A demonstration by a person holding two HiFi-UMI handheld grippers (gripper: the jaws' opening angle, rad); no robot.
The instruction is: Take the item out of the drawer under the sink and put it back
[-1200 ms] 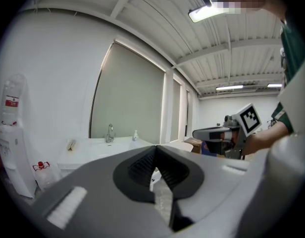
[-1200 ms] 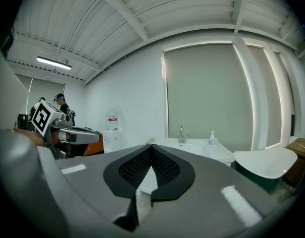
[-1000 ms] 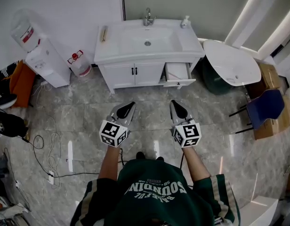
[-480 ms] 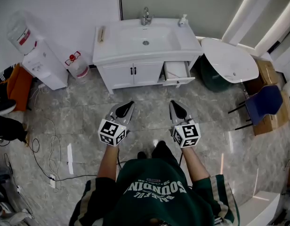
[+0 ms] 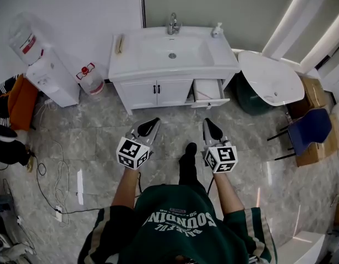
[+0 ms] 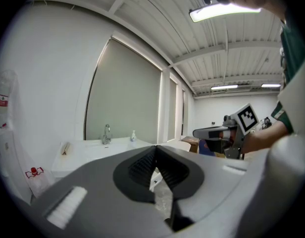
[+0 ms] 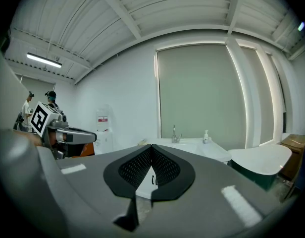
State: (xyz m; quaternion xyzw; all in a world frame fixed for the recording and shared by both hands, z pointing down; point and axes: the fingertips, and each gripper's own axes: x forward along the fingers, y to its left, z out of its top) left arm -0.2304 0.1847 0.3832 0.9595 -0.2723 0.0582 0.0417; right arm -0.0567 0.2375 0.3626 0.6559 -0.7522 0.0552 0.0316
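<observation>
The white sink cabinet [image 5: 158, 89] stands against the far wall, and its right-hand drawer [image 5: 207, 90] is pulled open. I cannot make out any item inside the drawer. My left gripper [image 5: 154, 122] and right gripper [image 5: 208, 122] are held side by side over the floor, well short of the cabinet. Both are shut with nothing between their fingers. In the left gripper view the shut tips [image 6: 155, 148] point toward the basin [image 6: 100, 148]. In the right gripper view the shut tips [image 7: 151, 148] point at the cabinet doors [image 7: 151, 180].
A water dispenser [image 5: 45, 65] and a bottle [image 5: 92, 76] stand left of the cabinet. A white oval table [image 5: 271, 76], a blue chair [image 5: 310, 126] and cardboard boxes [image 5: 318, 95] are at the right. Cables [image 5: 48, 172] lie on the floor at left. The person's foot [image 5: 187, 157] is between the grippers.
The person has stepped forward, one foot now showing between the grippers. The cabinet sits slightly lower in the head view. Both grippers stay shut and empty.
</observation>
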